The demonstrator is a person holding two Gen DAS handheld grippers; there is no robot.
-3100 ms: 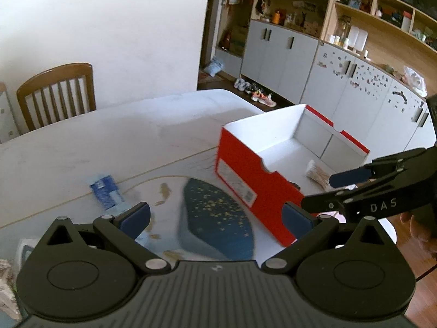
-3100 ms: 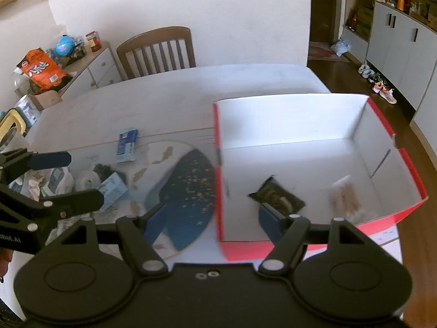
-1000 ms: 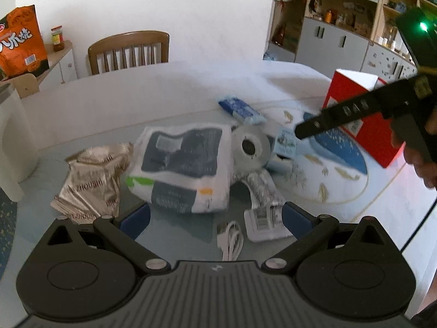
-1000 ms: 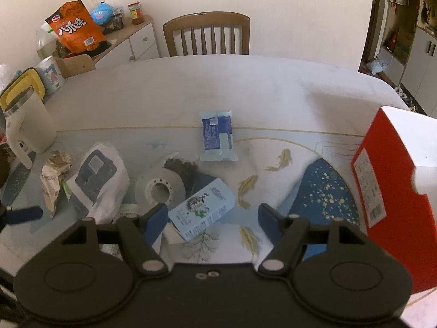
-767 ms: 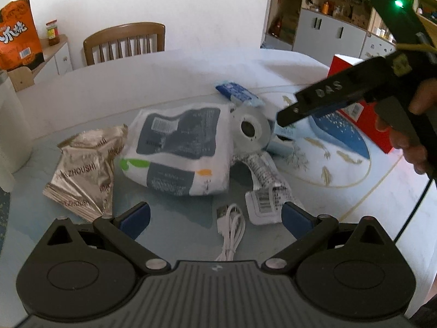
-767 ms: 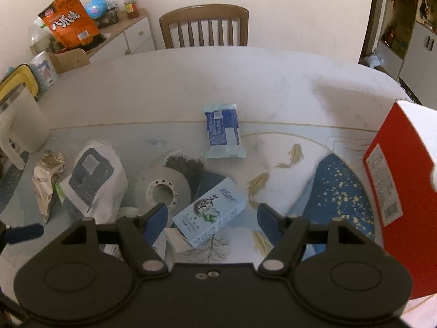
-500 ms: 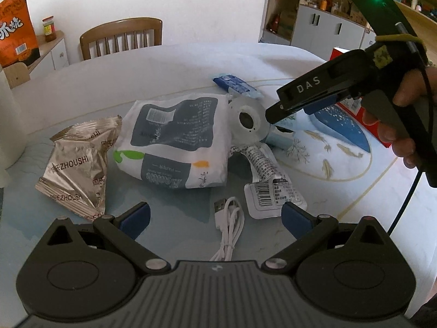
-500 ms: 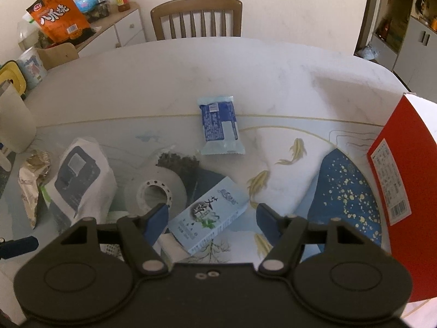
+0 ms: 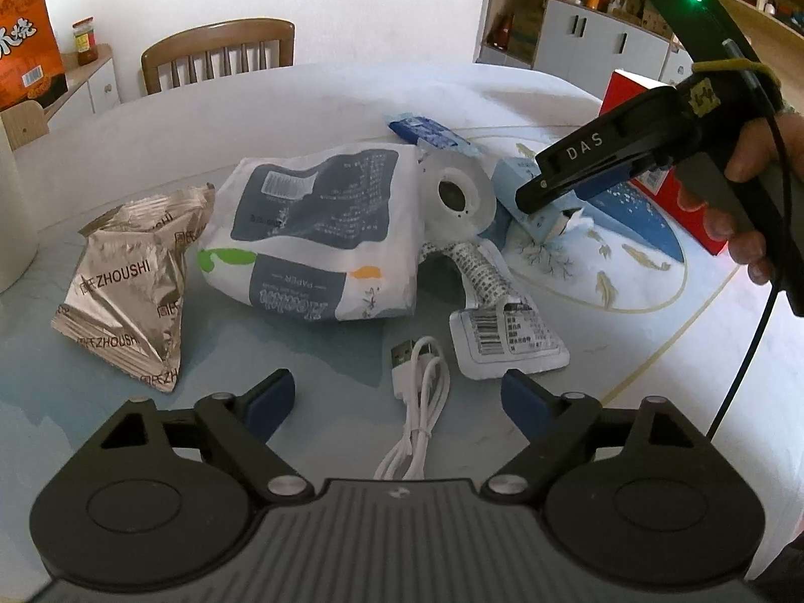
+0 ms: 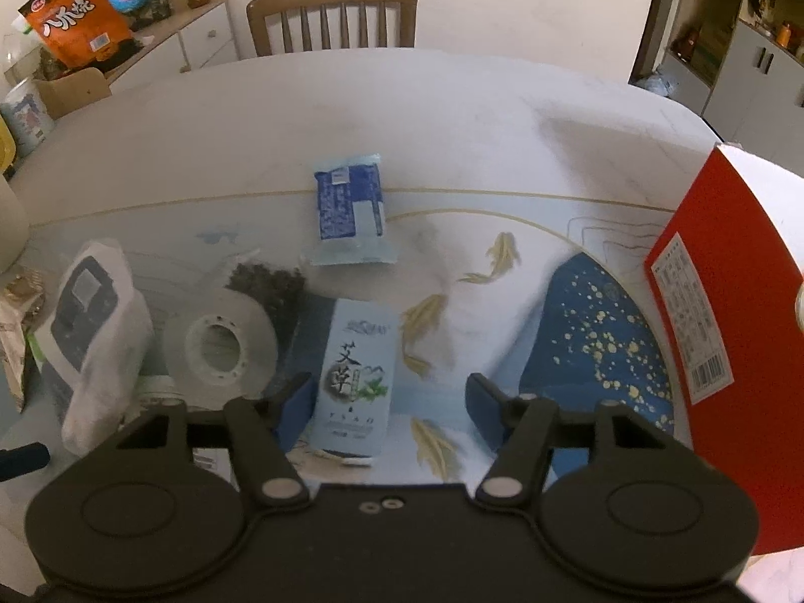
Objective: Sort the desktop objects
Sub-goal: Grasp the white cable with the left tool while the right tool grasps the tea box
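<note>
So the pale blue carton [image 10: 354, 382] with the herb drawing on it is lying flat on the glass-topped table [image 10: 402, 115], and the right gripper [image 10: 384, 402] is right over it. Its jaws are closing, with the carton between them, hard up against the left pad; the right pad is still clear of it, so no real grip yet. A roll of clear tape [image 10: 221, 346] sits just left of the carton, and there's a dark crumbly packet [image 10: 266, 281] tucked behind the roll. Further back a blue sachet [image 10: 349, 206] lies on its own.

The left gripper [image 9: 402, 399] is low over the near side of the pile, jaws closing too but nothing pinched. A coiled white USB cable [image 9: 419, 392] runs between its pads without touching either. Just past that is a flat pouch with a barcode label [image 9: 507, 336], then a big white-and-navy tissue pack [image 9: 316, 231] leaning against the tape roll. A crinkly gold snack bag [image 9: 133, 281] sits left of the tissues.

Off to the right there's the red shoebox [image 10: 723, 331] standing on the table edge, well apart from the clutter. Behind the table: a wooden chair [image 10: 331, 15], and an orange snack bag [image 10: 75, 20] on a side cabinet.
</note>
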